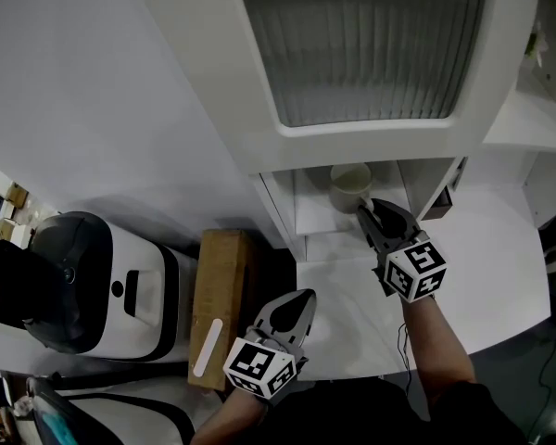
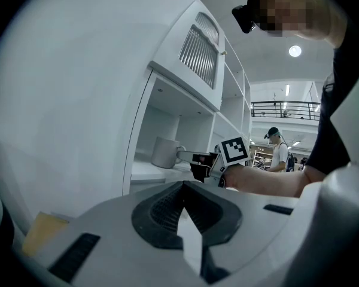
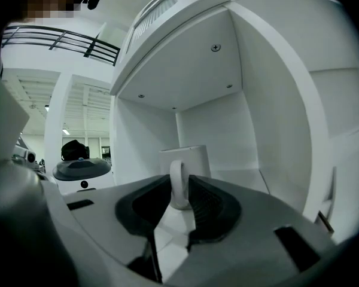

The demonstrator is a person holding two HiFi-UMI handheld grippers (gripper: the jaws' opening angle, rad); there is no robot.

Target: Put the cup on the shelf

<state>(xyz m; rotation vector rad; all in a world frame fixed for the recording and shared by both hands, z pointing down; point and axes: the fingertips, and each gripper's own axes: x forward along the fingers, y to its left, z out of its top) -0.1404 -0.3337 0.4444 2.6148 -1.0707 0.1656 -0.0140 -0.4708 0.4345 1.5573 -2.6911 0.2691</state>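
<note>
The cup point(image 1: 350, 185) is seen standing upright on the shelf point(image 1: 315, 219), inside the lowest open compartment. It is about midway between the two side walls and set back from the front edge. Its long axis is vertical, and its handle is turned toward the front edge, straight at the right gripper point(image 1: 366, 209).

In the right gripper view, the handle of the cup point(image 3: 185, 160) is found between the jaws of the right gripper point(image 3: 180, 190) as an upright loop. A dark pad is laid against each side of it. The jaws are thus closed only as far as the handle's thickness allows, and the cup is held by its handle. The bottom of the cup seems to rest on the shelf, but this contact cannot be confirmed.

The left gripper point(image 1: 303, 297) is kept over the white bench point(image 1: 352, 327), well apart from the shelf. Its jaws are brought together at the tips and nothing is held in them.

The right gripper is clearly the nearer one. It is judged that the next move depends on the handle's line. The jaws should be opened a little and then drawn back along it toward the front edge, so that the cup is not tipped.
</note>
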